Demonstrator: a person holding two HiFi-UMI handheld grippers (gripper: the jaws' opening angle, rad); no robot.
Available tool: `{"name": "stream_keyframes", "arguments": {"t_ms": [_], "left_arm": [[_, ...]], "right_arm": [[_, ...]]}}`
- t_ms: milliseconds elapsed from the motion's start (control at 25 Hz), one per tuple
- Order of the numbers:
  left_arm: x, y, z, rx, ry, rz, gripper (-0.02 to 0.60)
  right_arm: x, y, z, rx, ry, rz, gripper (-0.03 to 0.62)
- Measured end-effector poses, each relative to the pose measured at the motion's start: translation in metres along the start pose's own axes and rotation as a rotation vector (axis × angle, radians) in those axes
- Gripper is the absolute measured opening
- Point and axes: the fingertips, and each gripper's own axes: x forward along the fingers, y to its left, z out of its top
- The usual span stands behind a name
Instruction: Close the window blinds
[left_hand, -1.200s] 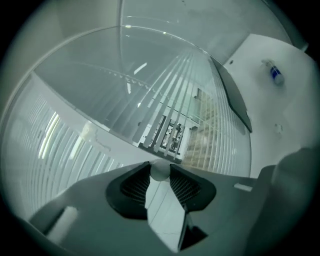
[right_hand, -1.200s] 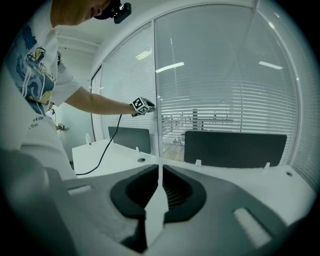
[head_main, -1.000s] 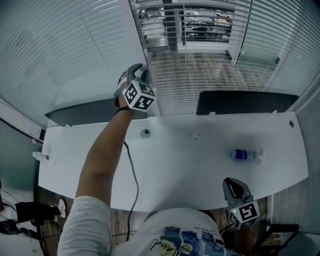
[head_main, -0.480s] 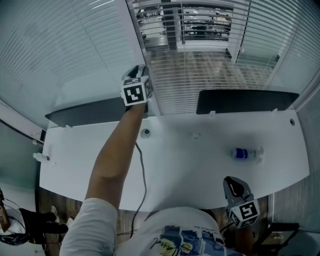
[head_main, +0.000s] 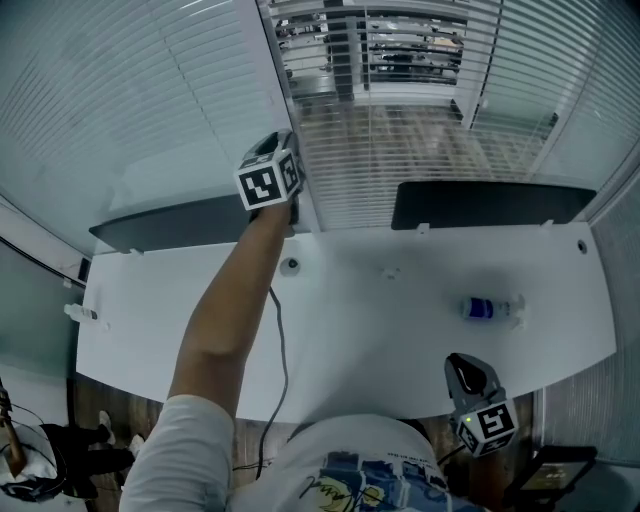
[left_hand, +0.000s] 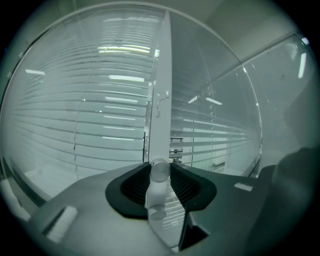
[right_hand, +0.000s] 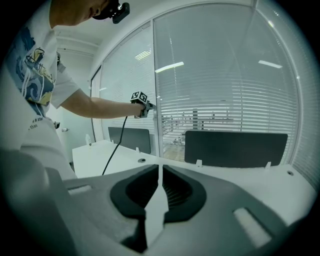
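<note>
Up at the white window post, beside the slatted window blinds: the left gripper, raised at arm's length past the far edge of the white desk. Between its pads, a pale round blind wand, touched on both sides and gripped, with the jaws just eased slightly wider around it. Left of the post, slats lying nearly flat and shut. Right of it, slats tilted open, with a room showing through. Low at the near desk edge, well apart from wand and blinds: the right gripper, pinched together on nothing, aimed across the desk. Just ahead of it, lying on the desk, a small bottle.
</note>
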Motion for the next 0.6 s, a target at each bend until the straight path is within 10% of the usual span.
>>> {"name": "stream_keyframes", "arguments": {"t_ms": [600], "left_arm": [[-0.027, -0.013, 0.007, 0.201, -0.036, -0.047, 0.155]], "right_arm": [[-0.001, 0.010, 0.012, -0.026, 0.014, 0.005, 0.019]]}}
